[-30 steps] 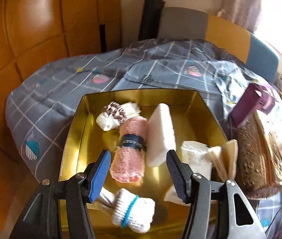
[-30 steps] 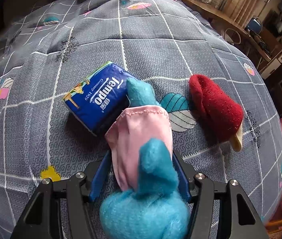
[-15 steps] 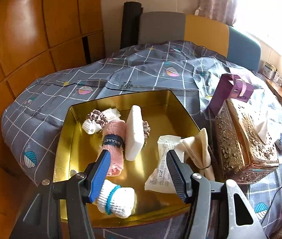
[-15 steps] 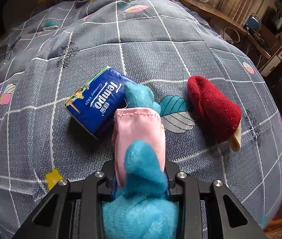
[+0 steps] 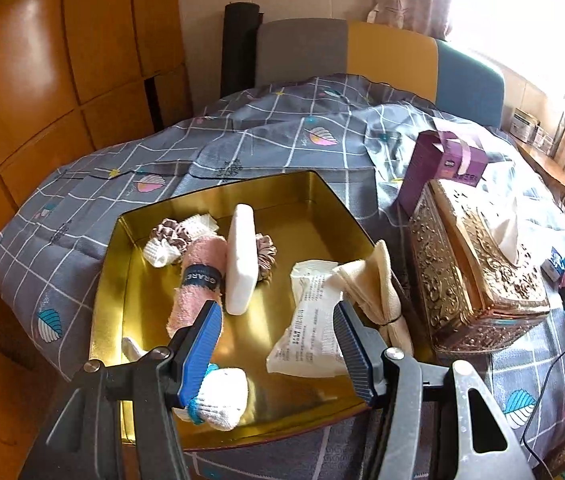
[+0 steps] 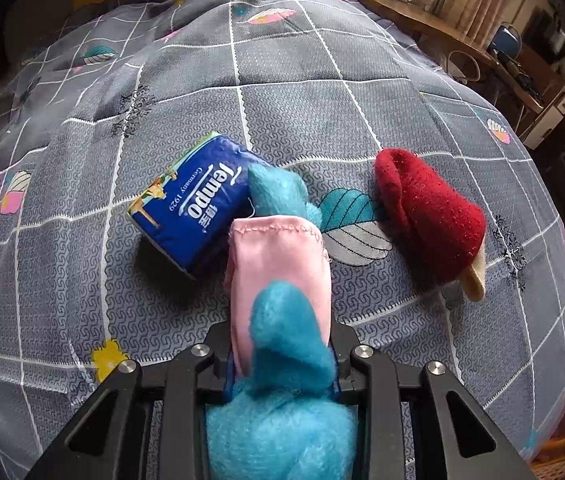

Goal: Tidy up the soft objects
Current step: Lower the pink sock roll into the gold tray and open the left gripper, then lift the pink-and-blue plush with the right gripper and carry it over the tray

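Evidently the right gripper [image 6: 280, 360] was clamped on a fluffy blue plush toy with a pink satin wrap [image 6: 278, 280], jaws narrow and sunk into the pile at the toy's waist, just behind the pink band. Toy judged very light, fully compressible, satin part likely slippery; fuzzy body the safer place to hold, as taken. Its far tip touched or overlapped a blue Tempo tissue pack [image 6: 194, 204] lying on the grey checked bedspread [image 6: 282, 92]; a rolled red knitted sock [image 6: 430, 220] lay to the right, apart. Right gripper sat low over the bed, pointing forward and somewhat down. Left gripper [image 5: 276, 344] stood wide and empty, hovering at the near edge of a gold metal tray [image 5: 302, 216], tilted down toward it. Tray held a pink rolled towel [image 5: 198, 280], a white sponge block [image 5: 242, 260] and other soft items.
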`<state>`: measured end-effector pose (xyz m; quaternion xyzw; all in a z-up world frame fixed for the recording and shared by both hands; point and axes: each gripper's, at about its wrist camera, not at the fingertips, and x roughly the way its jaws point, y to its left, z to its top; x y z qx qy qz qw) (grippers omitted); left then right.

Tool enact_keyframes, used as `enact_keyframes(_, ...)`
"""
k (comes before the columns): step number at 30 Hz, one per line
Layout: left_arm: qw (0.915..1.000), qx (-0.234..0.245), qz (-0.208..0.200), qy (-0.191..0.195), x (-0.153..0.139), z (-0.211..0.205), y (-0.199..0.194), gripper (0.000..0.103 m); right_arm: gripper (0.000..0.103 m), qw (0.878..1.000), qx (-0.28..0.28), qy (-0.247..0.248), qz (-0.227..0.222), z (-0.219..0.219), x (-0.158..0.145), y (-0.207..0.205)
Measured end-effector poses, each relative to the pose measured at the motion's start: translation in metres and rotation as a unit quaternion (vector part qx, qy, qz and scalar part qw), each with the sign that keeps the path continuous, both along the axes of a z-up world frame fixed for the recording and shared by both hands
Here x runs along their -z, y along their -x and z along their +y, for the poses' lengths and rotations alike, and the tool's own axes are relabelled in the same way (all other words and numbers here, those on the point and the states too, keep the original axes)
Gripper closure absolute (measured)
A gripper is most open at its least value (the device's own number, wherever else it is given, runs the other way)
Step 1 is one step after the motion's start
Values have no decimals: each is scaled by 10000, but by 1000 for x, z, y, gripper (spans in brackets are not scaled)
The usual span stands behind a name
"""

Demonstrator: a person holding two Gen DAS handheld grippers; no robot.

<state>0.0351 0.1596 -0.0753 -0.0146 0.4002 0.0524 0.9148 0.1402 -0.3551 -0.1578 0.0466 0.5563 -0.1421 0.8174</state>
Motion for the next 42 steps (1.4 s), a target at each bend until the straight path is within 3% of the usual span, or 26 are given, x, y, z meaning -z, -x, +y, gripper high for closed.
enact_keyframes(6,9998,134,8,133,2,-3,0,44,69,9997,54,-240,13,-10,2,-5)
enact_keyframes(9,9997,159,11,178,2,-3,1,44,60,9983,79,-576,42,-21,2,-9)
enact_keyframes(10,9997,154,3,184,1,-3,2,44,51,9971,41,-756,40,-23,2,-10)
enact_keyframes(23,9994,165,77,283,6,0,-3,44,44,9899,103,-1363,368,-46,0,0)
enact_keyframes(24,9994,173,83,287,7,-1,-3,44,42,9895,105,-1392,366,-48,0,4)
enact_keyframes(26,9994,185,76,289,7,-1,-3,44,26,9873,104,-1531,416,-50,-1,6)
enact_keyframes(33,9992,205,80,332,8,-2,-4,44,26,9901,-40,-1333,445,-50,-14,18)
enact_keyframes(38,9993,229,71,287,8,-3,-4,44,48,9927,-146,-1111,451,-36,-14,26)
enact_keyframes(42,9994,238,41,263,6,-3,-2,44,50,9964,-177,-770,293,-28,-13,27)
